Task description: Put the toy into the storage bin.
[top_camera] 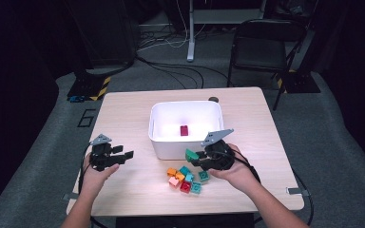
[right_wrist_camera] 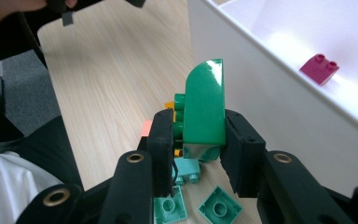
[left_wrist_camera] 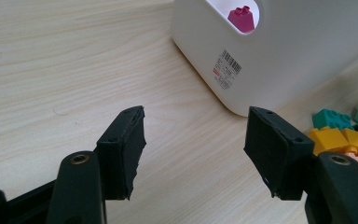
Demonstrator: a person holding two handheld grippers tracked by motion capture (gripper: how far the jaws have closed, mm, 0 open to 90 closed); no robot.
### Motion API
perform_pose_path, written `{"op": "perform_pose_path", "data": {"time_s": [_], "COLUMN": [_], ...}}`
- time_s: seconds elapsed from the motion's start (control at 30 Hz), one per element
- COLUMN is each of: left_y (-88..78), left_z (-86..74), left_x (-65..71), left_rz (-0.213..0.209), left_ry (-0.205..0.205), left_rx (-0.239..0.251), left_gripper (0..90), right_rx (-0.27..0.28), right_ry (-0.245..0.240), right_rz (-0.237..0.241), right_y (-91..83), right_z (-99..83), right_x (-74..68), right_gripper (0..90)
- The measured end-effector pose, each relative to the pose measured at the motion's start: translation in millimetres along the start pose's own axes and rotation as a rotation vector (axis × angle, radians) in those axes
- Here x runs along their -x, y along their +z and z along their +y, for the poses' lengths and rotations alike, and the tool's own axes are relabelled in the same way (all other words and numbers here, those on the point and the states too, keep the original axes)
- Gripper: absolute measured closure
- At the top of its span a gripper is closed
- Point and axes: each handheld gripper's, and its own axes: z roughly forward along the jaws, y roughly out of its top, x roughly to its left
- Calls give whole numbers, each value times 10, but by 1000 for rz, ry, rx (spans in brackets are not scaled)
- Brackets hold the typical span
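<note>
The right tool (right_wrist_camera: 199,149) clamps a green brick (right_wrist_camera: 204,109) between both pads, the brick's rounded end projecting beyond the jaws. Brick and tool are raised above the loose brick pile (top_camera: 186,179), just beside the white bin (top_camera: 186,142) wall. The left tool (left_wrist_camera: 196,149) is partly open, empty, over the surface (top_camera: 133,114).

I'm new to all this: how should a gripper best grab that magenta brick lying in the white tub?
Probably straight down from above, since the white tub walls block sideways approaches. Pinch the magenta brick across its two flat sides, below the studs, which point upward.
</note>
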Motion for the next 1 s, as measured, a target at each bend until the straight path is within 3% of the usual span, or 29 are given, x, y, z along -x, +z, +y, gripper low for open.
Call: {"op": "perform_pose_path", "data": {"time_s": [0.17, 0.5, 1.0], "left_y": [0, 5, -1], "left_z": [1, 1, 4], "left_x": [2, 2, -5], "left_rz": [0, -1, 0], "left_ry": [1, 0, -2], "left_rx": [1, 4, 5], "left_gripper": [373, 373, 373], "right_rx": [6, 35, 63], "right_ry": [-15, 8, 5], "right_rz": [12, 20, -27], "right_y": [-89, -166, -103], "right_z": [141, 390, 731], "right_x": [15, 112, 308], "right_gripper": [659, 660, 659]}}
